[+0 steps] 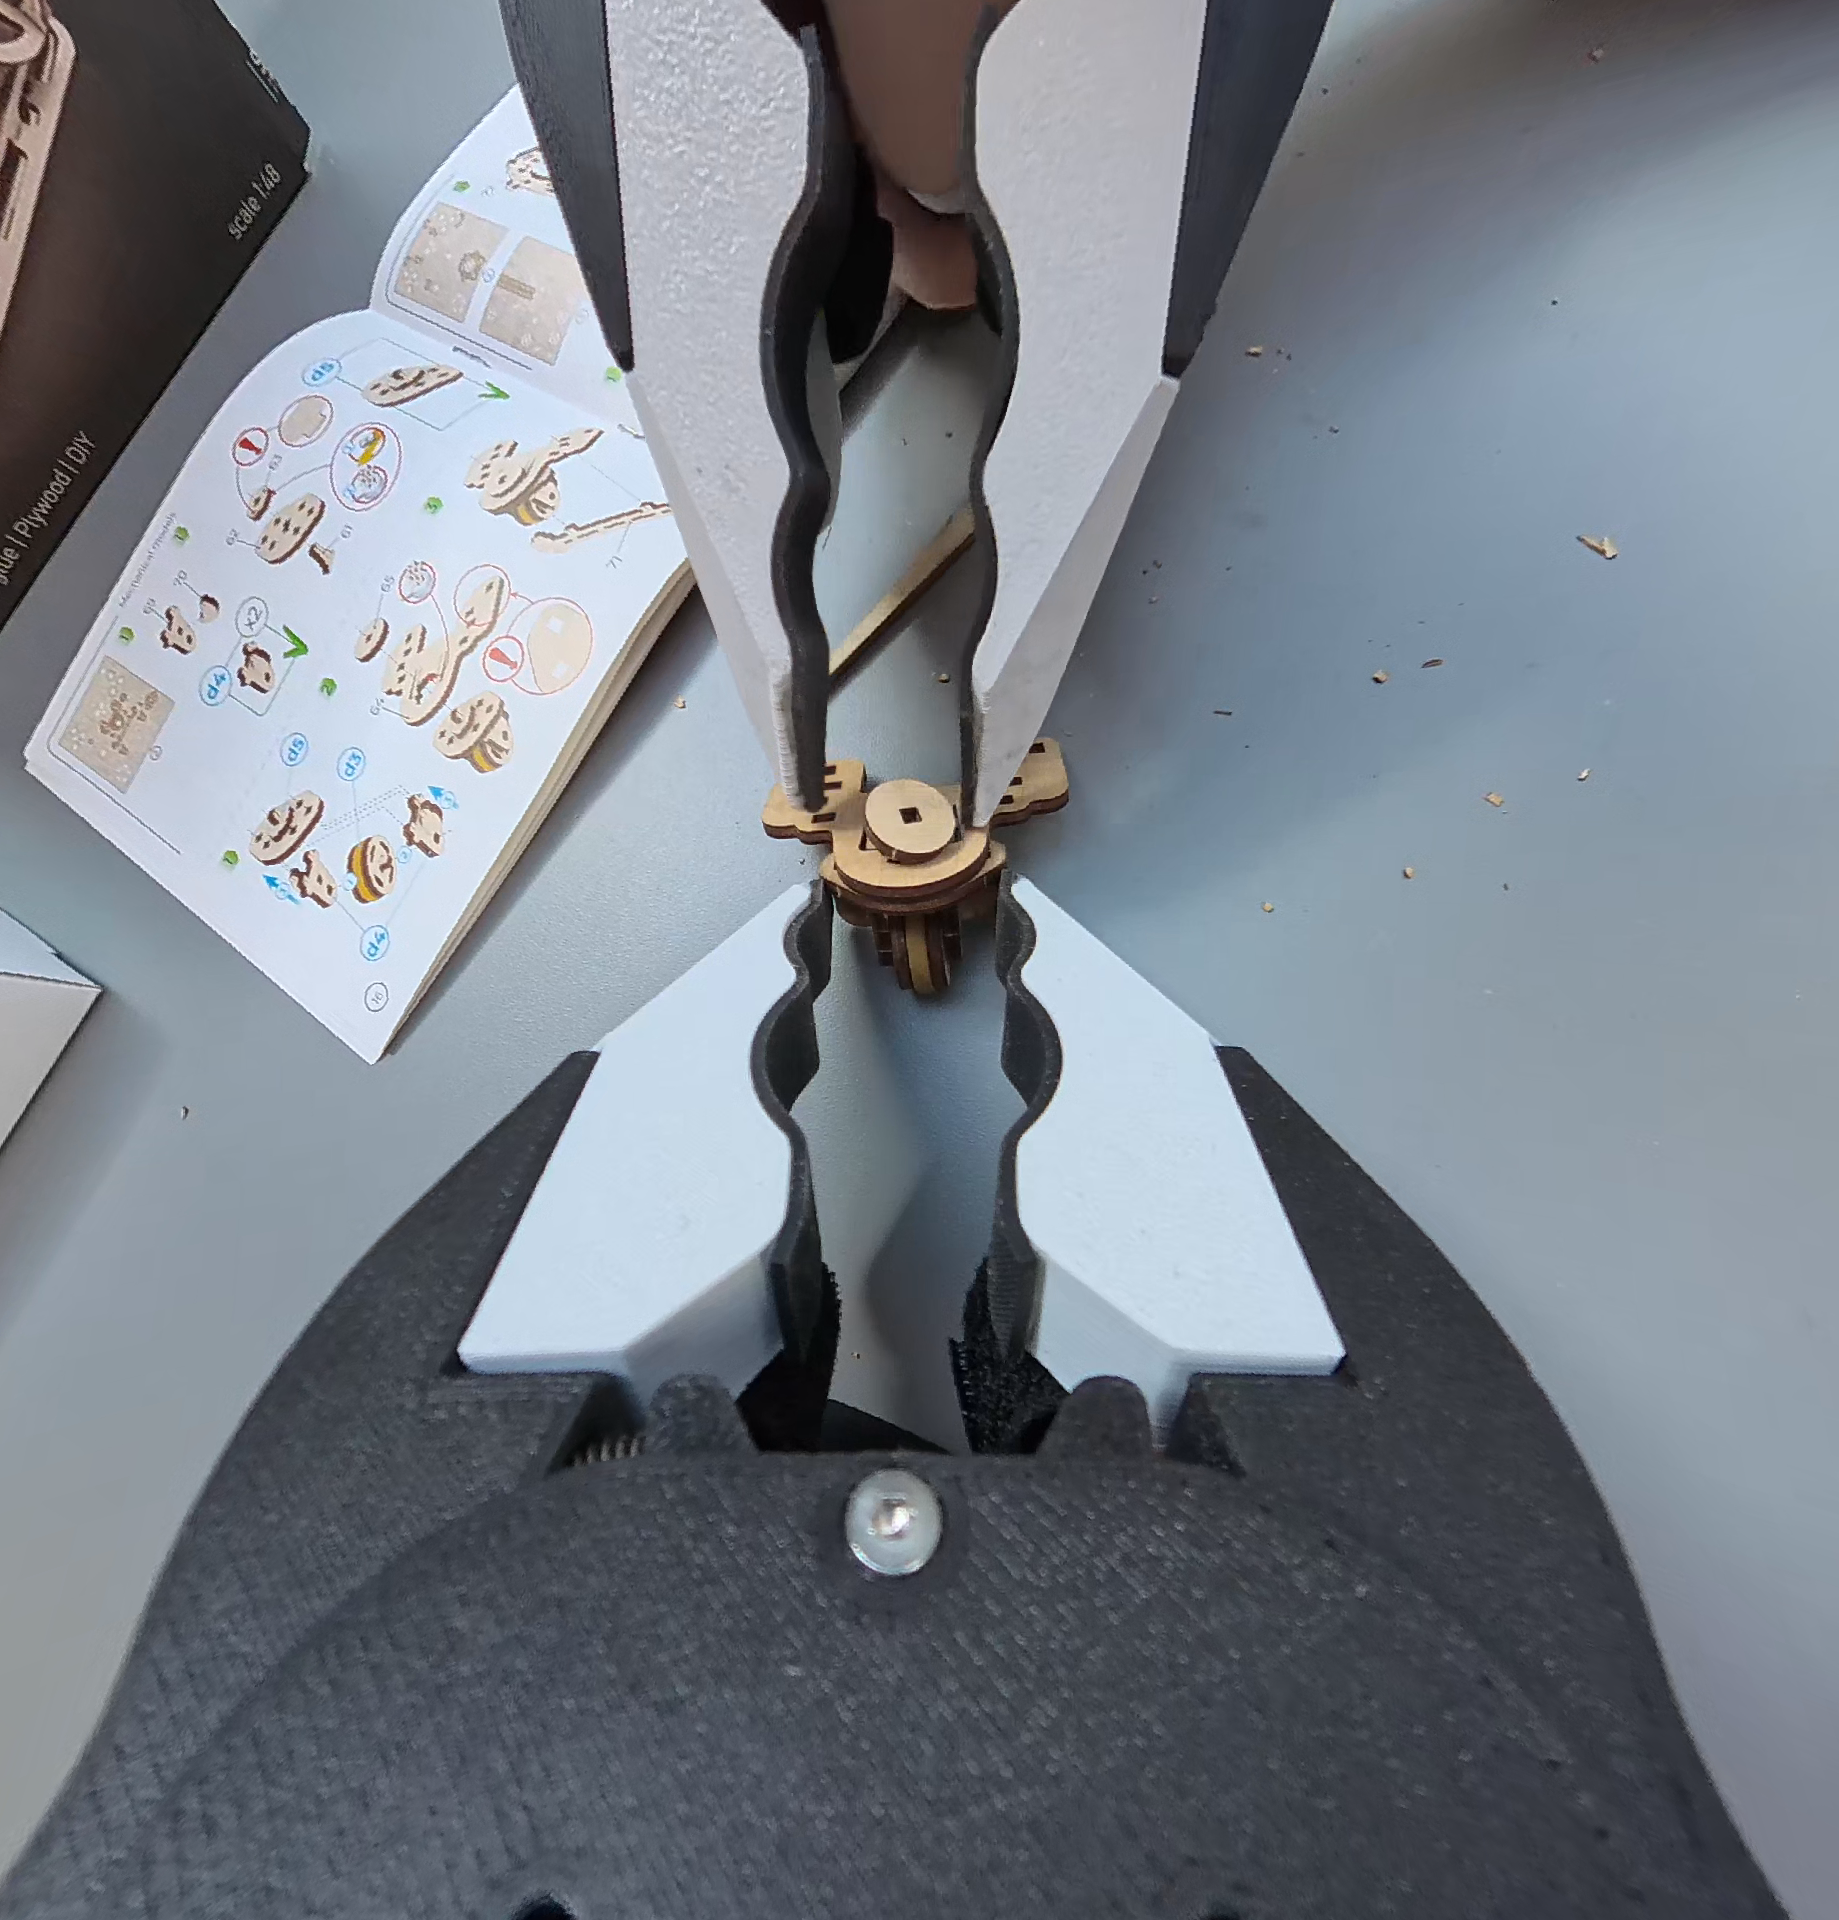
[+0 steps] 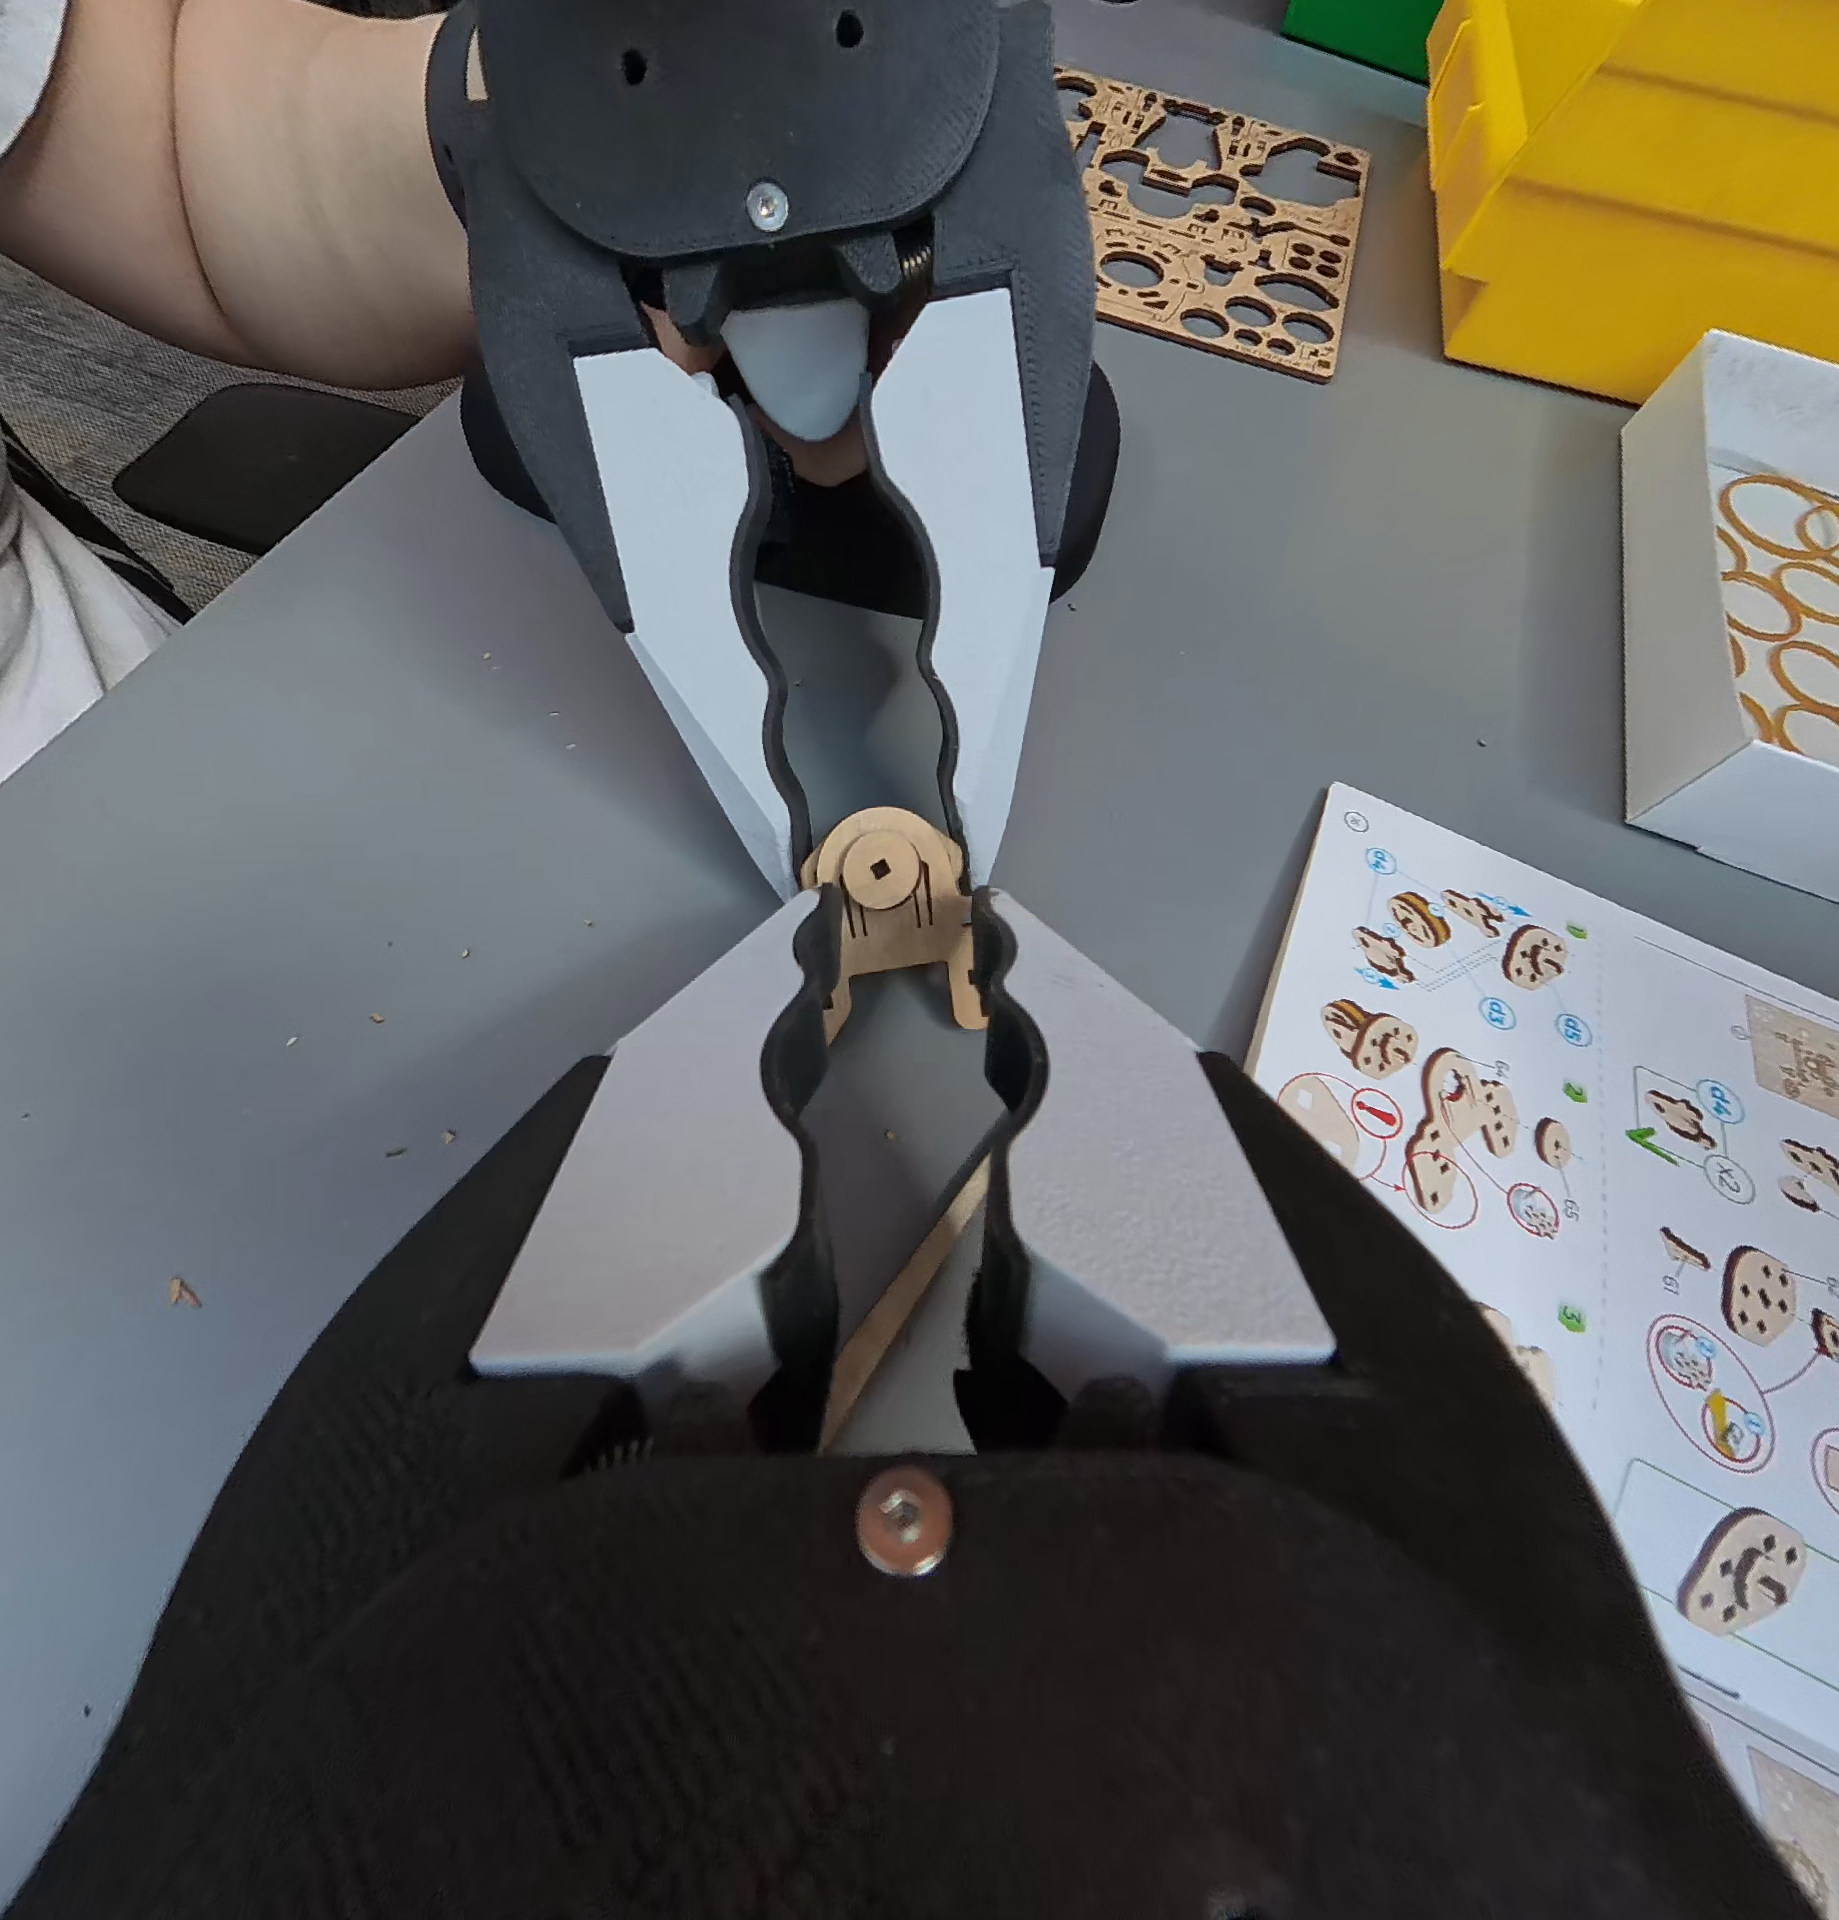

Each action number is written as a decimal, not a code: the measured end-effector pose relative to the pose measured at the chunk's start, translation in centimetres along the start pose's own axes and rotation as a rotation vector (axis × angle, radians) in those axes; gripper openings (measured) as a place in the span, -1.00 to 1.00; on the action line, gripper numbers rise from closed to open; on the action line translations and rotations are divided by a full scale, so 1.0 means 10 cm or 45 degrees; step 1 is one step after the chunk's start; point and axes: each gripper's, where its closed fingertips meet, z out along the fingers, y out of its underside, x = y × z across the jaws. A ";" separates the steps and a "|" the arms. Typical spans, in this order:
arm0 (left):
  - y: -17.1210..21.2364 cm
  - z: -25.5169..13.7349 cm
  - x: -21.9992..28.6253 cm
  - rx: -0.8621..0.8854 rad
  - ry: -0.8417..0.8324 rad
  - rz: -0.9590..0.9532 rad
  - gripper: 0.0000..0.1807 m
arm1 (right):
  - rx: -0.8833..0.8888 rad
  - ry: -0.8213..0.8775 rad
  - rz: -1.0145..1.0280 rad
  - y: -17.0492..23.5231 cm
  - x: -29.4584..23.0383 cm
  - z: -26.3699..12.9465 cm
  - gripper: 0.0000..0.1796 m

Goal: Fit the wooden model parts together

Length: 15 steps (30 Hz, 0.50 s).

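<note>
I record white lettering along the edge of the black cardboard box (image 1: 115, 312), far left of the left gripper (image 1: 910, 894). The open white instruction booklet (image 1: 375, 644), right of the right gripper (image 2: 899, 914), carries small numerals and circled blue codes. None transcribed.

Layered plywood assembly (image 1: 910, 842) — seemingly airborne, round-capped.

matt plywood model (image 1: 910, 842), rough blk plastic gripper body (image 1: 894, 1714), shiny screw (image 1: 892, 1525).

on the grey table (image 2: 375, 831) lie an open instruction booklet (image 1: 302, 665), a black box (image 1: 84, 312), yellow bins (image 2: 1642, 177) and a white box (image 2: 1746, 623).
</note>
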 end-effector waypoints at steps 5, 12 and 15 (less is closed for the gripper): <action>0.00 0.00 0.00 0.001 0.005 -0.007 -0.67 | -0.006 0.040 -0.138 -0.04 -0.04 -0.02 -0.76; 0.00 0.00 0.00 0.002 0.005 -0.007 -0.67 | -0.036 0.072 -0.212 -0.05 -0.05 0.01 -0.84; 0.00 0.00 0.00 0.004 0.007 -0.011 -0.67 | -0.035 0.073 -0.204 -0.07 -0.05 0.00 -0.86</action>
